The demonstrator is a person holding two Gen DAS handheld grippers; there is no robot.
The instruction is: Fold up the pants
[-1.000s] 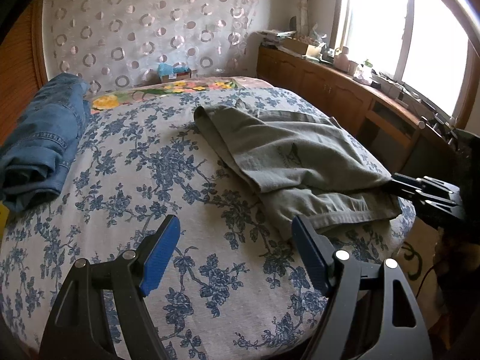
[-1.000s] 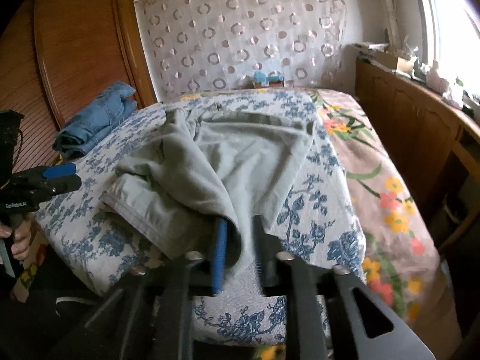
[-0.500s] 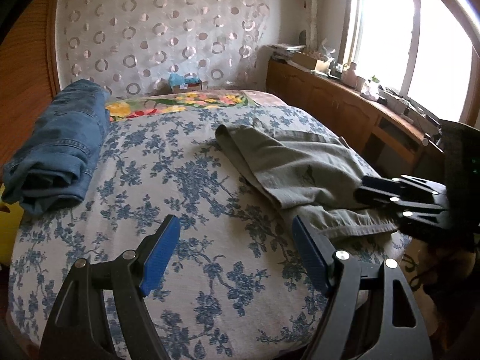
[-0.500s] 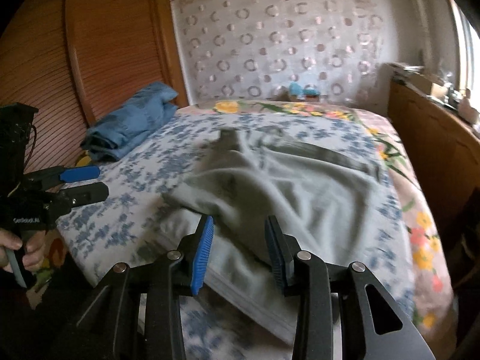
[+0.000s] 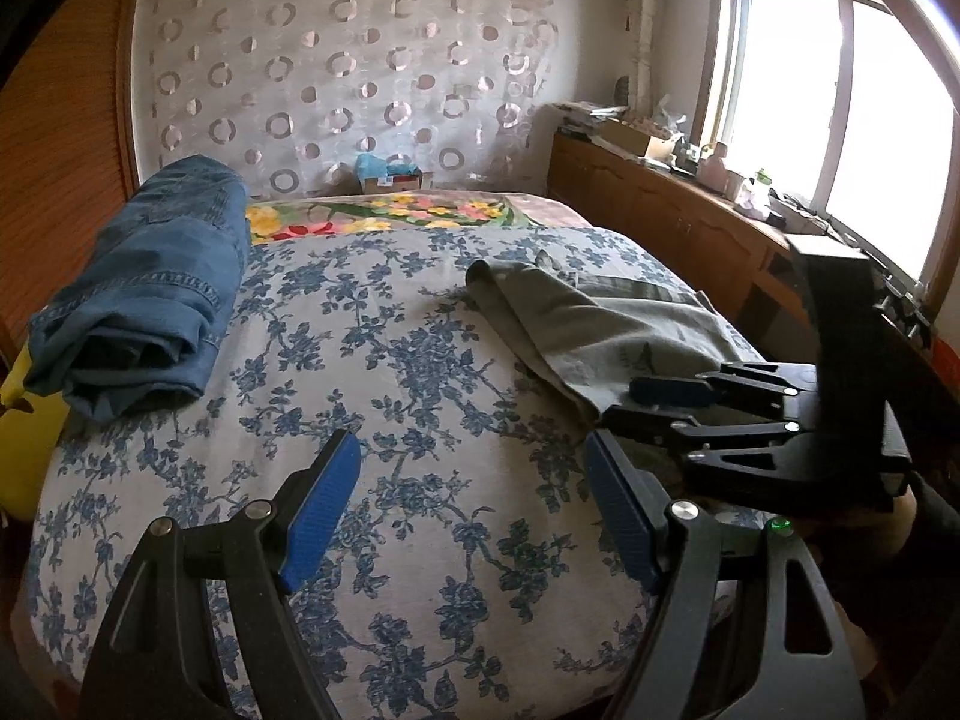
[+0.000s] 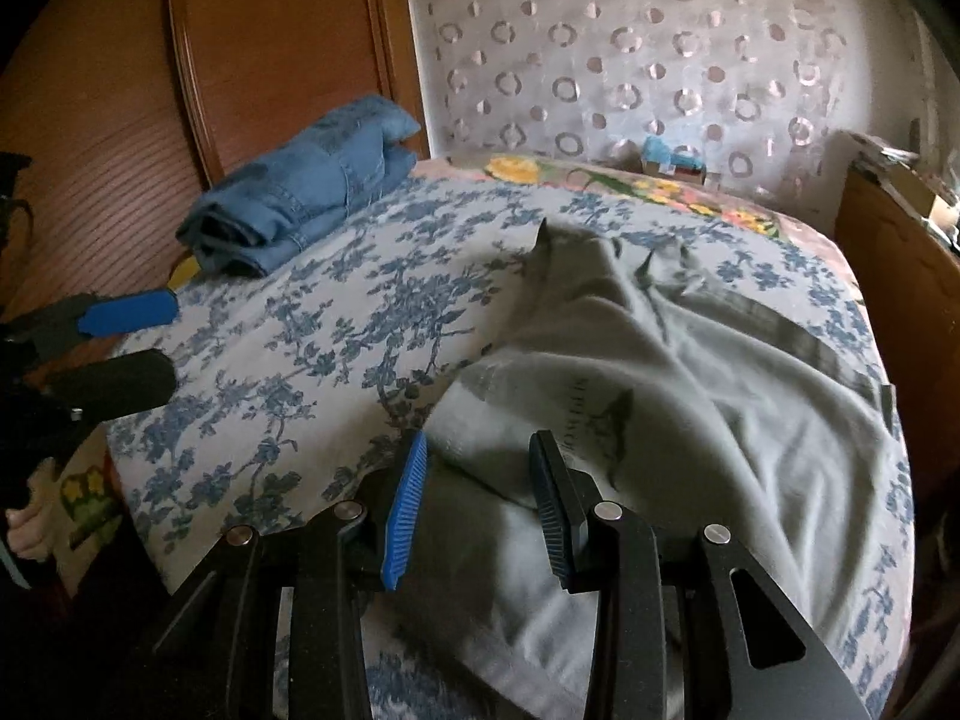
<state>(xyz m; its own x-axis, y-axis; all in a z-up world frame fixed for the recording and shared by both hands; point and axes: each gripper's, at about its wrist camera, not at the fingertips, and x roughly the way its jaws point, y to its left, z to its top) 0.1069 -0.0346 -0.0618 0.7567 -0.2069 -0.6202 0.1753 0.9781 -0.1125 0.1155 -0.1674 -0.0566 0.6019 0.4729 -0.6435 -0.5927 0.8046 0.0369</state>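
Note:
Grey pants (image 5: pixel 600 324) (image 6: pixel 690 408) lie rumpled and partly folded over on the right half of the flowered bed. My right gripper (image 6: pixel 480 480) hovers just over their near left edge, jaws open, with cloth below the blue pads but nothing pinched. In the left wrist view, the right gripper (image 5: pixel 624 402) shows at the pants' near end. My left gripper (image 5: pixel 474 480) is open above the bare bedspread, left of the pants and apart from them. From the right wrist view the left gripper (image 6: pixel 138 342) is at the far left, over the bed's edge.
Folded blue jeans (image 5: pixel 150 300) (image 6: pixel 306 192) sit at the bed's far left by the wooden headboard (image 6: pixel 270 60). A wooden cabinet (image 5: pixel 672 222) with clutter runs under the window on the right. A small box (image 5: pixel 390 177) stands by the curtain. A hand (image 6: pixel 24 528) grips the left tool.
The right gripper let go of the grey fold it pinched, opened, and swung left along the pants' near edge. The left gripper drifted slightly and stayed open.

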